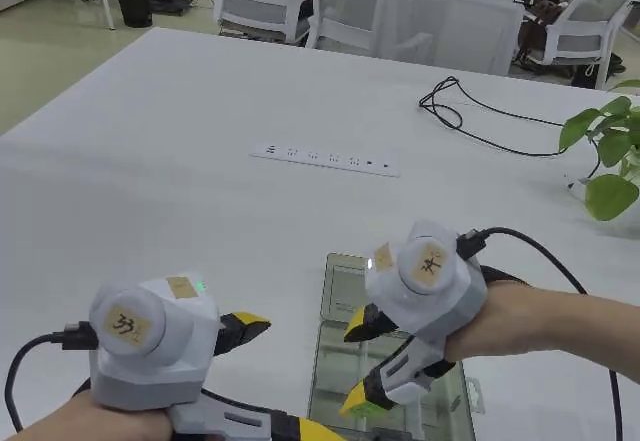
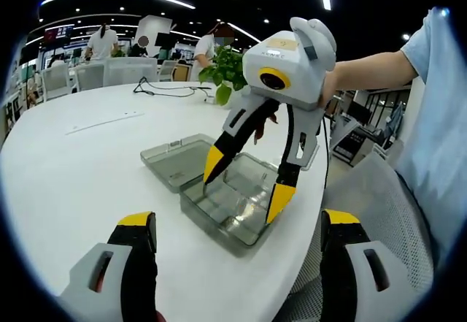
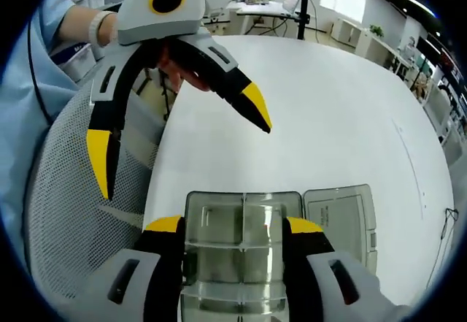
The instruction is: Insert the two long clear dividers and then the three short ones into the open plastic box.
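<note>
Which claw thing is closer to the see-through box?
Right. The right gripper hangs just above the open plastic box, jaws spread. The left gripper is off to the box's left, apart from it.

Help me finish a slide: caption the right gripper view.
Right gripper open over the clear box, lid flipped back; left gripper open beyond.
</note>
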`<control>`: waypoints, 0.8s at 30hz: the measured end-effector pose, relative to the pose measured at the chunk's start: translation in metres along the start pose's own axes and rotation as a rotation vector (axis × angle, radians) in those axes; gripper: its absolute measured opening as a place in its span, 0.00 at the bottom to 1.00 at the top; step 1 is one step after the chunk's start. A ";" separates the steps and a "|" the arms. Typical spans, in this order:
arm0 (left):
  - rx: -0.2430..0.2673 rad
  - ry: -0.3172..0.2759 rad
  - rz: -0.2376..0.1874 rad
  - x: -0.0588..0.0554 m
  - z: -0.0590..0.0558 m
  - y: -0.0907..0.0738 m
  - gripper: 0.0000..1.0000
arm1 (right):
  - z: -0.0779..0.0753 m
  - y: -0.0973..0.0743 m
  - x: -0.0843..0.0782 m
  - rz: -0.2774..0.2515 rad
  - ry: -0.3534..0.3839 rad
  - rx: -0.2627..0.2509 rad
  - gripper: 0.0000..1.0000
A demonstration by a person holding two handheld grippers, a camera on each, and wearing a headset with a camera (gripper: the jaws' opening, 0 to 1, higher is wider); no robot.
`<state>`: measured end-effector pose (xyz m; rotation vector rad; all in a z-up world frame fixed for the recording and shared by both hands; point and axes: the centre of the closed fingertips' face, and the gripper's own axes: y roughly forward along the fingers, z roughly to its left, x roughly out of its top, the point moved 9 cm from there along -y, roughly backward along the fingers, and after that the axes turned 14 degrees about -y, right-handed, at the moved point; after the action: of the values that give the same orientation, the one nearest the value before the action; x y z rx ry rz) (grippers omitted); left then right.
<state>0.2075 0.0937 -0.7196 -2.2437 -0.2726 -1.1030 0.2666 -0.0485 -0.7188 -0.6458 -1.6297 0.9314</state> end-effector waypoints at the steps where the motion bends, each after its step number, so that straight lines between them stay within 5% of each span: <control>1: -0.001 0.001 0.000 0.000 0.000 0.000 0.95 | 0.001 -0.001 0.000 -0.015 0.001 -0.008 0.59; 9: -0.005 0.007 0.007 0.002 -0.001 0.001 0.95 | 0.008 -0.005 -0.003 -0.117 0.038 -0.064 0.98; 24: -0.011 0.016 0.030 0.003 -0.001 0.002 0.95 | 0.011 -0.021 -0.026 -0.159 0.132 -0.145 1.00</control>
<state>0.2092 0.0915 -0.7174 -2.2402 -0.2256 -1.1085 0.2636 -0.0830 -0.7164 -0.6523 -1.6140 0.6469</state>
